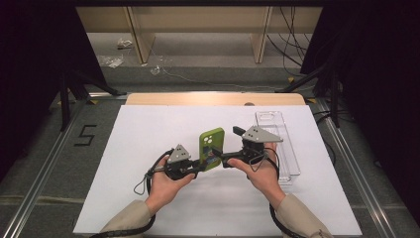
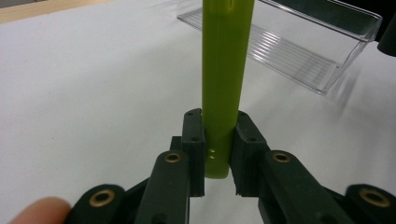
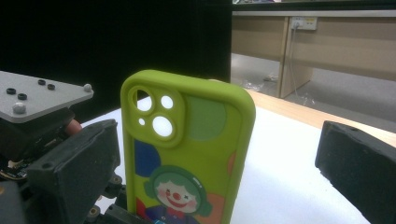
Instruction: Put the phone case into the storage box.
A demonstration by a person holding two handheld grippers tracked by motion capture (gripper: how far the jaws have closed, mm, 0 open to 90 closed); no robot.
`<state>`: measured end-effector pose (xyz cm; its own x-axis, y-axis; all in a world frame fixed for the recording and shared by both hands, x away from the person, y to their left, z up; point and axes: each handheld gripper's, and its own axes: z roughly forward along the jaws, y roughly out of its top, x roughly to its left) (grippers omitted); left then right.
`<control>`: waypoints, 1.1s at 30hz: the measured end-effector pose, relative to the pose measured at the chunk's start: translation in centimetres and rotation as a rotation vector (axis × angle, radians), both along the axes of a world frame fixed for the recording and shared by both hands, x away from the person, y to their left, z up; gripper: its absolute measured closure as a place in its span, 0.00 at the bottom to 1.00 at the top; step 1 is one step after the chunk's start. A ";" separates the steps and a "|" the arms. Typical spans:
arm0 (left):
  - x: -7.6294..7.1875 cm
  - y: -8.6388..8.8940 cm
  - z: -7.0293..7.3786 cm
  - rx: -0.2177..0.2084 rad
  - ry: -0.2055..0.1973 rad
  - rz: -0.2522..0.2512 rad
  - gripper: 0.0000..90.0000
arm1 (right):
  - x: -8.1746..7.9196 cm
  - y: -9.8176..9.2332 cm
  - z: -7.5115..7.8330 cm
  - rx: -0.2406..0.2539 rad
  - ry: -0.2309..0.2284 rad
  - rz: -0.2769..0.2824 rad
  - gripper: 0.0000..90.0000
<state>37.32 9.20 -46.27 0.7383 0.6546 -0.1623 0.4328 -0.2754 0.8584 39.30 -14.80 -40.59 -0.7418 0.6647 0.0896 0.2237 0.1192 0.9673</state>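
1. High view: a white sheet covers the worktop (image 1: 148,148). Near its middle stands a green phone case (image 1: 212,146), held up off the sheet between the two hand-held grippers. The left hand-held gripper (image 1: 200,165) comes in from the left, borne by the left hand (image 1: 166,186), and its jaws are closed on the near end of the case. The right hand-held gripper (image 1: 223,159) comes in from the right, borne by the right hand (image 1: 262,173), with its jaws beside the case. A clear tray (image 1: 285,148) lies to the right on the sheet, just past the right hand.

2. Left gripper view: the case (image 2: 224,70) shows edge-on as a green bar rising up the middle. The left hand-held gripper (image 2: 219,154) clamps its near end, both black pads pressed flat on the two faces. The tray (image 2: 299,51) lies far right on the sheet, apart from the case. A fingertip (image 2: 35,212) shows at the near left corner.

3. Right gripper view: the case (image 3: 187,149) stands upright, back side facing the camera, with the camera cut-outs at its top left and a clown print below. The right hand-held gripper (image 3: 219,158) is open: one jaw stands left of the case and the other well off to the right, neither pad pressing on it. The grey plate of the left hand-held gripper is at the far left.
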 end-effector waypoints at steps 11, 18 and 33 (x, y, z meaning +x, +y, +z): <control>-0.1 -0.7 0.3 0.003 -0.023 0.026 0.86 | -0.1 0.2 -0.1 0.011 0.000 -0.010 0.01; -0.2 -1.2 0.3 0.007 -0.023 0.042 0.86 | -0.1 0.4 -0.1 0.017 -0.006 -0.019 0.01; -0.3 -2.8 0.1 0.007 -0.009 0.047 0.86 | -0.1 0.8 -0.2 0.032 -0.007 -0.053 0.02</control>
